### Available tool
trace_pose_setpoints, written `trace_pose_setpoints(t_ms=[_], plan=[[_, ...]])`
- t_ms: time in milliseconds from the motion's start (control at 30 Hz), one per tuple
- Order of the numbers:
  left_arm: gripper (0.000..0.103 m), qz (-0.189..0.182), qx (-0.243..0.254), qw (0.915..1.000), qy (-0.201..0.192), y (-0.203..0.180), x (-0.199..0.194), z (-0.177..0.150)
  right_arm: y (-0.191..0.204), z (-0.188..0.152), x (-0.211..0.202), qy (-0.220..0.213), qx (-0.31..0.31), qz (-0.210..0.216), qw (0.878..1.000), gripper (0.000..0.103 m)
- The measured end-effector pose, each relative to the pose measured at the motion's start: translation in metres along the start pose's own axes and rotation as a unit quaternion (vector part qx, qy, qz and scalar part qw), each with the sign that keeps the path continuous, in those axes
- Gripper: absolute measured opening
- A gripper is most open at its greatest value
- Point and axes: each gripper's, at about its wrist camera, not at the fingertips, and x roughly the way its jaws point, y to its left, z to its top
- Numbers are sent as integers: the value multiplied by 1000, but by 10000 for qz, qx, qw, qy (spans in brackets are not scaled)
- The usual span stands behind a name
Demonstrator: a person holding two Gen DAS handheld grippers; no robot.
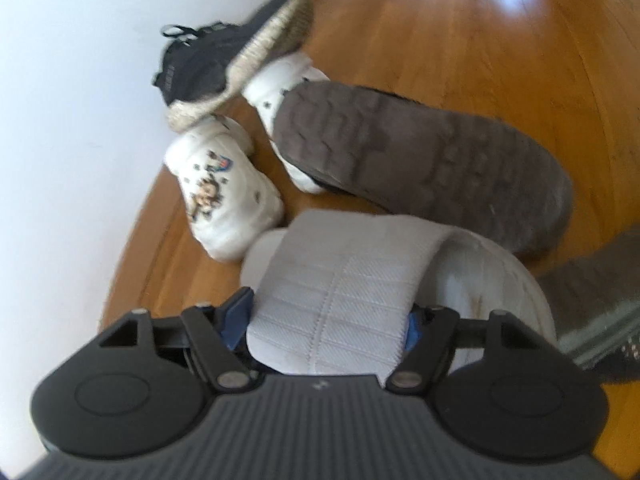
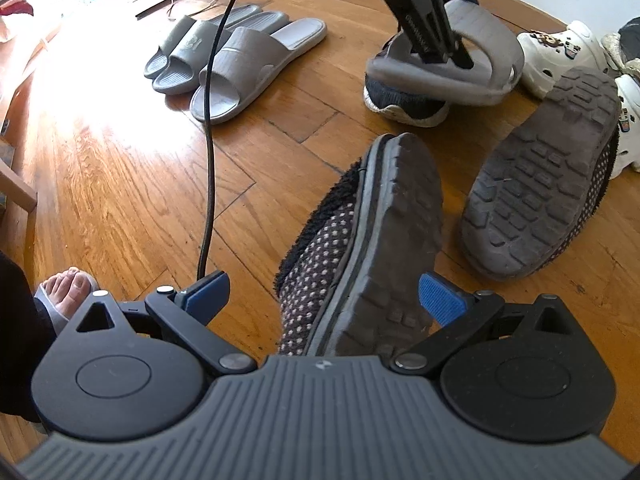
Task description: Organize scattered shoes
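Observation:
My left gripper (image 1: 325,318) is shut on the wide strap of a pale grey slide sandal (image 1: 340,276), its blue pads pressing on both sides. In the right wrist view that gripper (image 2: 456,28) holds the slide (image 2: 420,76) lifted above a dark sneaker (image 2: 408,106). My right gripper (image 2: 324,300) stands open over the floor. A dotted fleece slipper (image 2: 320,256) lies on its side between the fingers; the left pad is clearly apart from it. Its mate (image 2: 540,172) lies sole up to the right, and its grey sole (image 1: 420,152) also shows beyond the slide.
Several grey slides (image 2: 240,52) sit in a row at the back left. Two white clogs (image 1: 224,192) (image 1: 288,80) and a dark sneaker with a beige sole (image 1: 208,64) lie by the white wall. A black cable (image 2: 210,160) crosses the wooden floor. A person's foot (image 2: 68,292) is at lower left.

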Motion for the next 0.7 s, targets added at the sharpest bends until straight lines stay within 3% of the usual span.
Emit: trace_pose_setpoints(t_ms=[200,533,700], plan=[[76,-302,-66,9995,113,-2,20,9,2,-3,-1,47,10,-55,10000,102],[68,286,-28,9984,-493,-9,-5,8,-7,-5,-6,-16,125,-147,9998,102],[68,585,100,9954,-751,-7,-42,3,-6,-3,-7,-56,73,-142,9999,102]])
